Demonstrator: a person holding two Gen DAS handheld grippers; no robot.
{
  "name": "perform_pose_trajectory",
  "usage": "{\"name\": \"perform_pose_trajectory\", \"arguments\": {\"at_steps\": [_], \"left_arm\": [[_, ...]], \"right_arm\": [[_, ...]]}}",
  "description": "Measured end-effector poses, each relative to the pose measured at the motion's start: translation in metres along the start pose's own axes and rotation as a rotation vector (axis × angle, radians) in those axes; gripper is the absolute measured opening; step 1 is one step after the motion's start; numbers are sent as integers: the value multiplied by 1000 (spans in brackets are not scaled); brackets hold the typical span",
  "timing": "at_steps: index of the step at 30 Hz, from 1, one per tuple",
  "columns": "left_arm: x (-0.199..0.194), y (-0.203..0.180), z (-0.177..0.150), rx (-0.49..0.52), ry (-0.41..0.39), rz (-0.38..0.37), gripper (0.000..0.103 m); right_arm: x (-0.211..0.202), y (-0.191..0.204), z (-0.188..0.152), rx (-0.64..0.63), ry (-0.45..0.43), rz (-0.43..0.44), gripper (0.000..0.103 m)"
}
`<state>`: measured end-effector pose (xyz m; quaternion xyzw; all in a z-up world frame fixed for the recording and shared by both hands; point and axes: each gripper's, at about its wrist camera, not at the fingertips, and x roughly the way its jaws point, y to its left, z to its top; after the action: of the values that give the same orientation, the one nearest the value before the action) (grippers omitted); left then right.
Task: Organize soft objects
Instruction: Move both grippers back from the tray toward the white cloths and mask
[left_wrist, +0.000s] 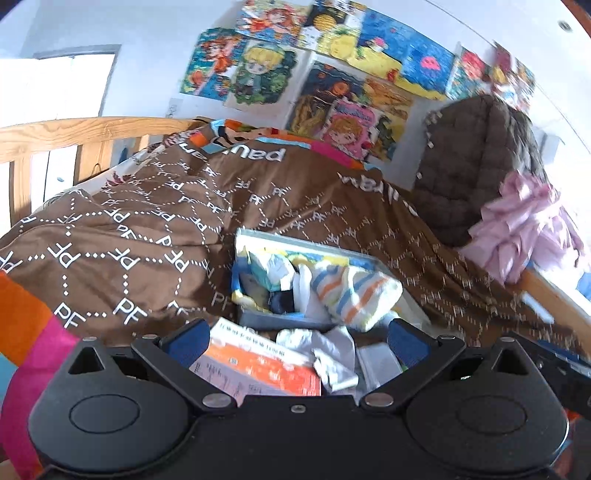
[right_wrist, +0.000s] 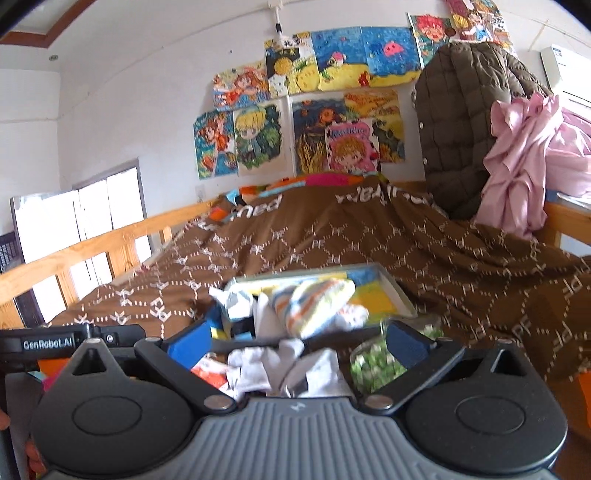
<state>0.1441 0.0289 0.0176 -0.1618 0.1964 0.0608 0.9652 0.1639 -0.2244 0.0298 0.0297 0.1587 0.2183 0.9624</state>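
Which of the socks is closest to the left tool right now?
The crumpled white sock lying just outside the box, between the open left tool fingers. The striped sock sits farther off, in the box.

Black left gripper (left_wrist: 295, 334), blue pads (left_wrist: 188, 338), silver screws. Right gripper (right_wrist: 295, 338) black with ribbed grey plate; "GenRobot.AI" marking beside it.

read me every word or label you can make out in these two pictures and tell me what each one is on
"GenRobot.AI": on the left claw's black body, seen from the right wrist.
"PF": repeated in white, upside down, across the brown quilt.
Large white upside-down lettering near the quilt's far end: only partly legible.
Print on the orange-and-white packet: too small and blurred.
Title on the pink poster: blurred.
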Motion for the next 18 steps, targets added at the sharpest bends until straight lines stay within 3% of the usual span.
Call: {"name": "perform_pose_trajectory", "arguments": {"at_steps": [10, 18], "left_arm": [[-8, -7, -45, 224, 35, -40, 102], [-4, 8, -59, 218, 77, -8, 102]], "right_arm": [[20, 17, -32, -88, 196, -44, 103], [37, 22, -43, -122, 277, -54, 103]]}}
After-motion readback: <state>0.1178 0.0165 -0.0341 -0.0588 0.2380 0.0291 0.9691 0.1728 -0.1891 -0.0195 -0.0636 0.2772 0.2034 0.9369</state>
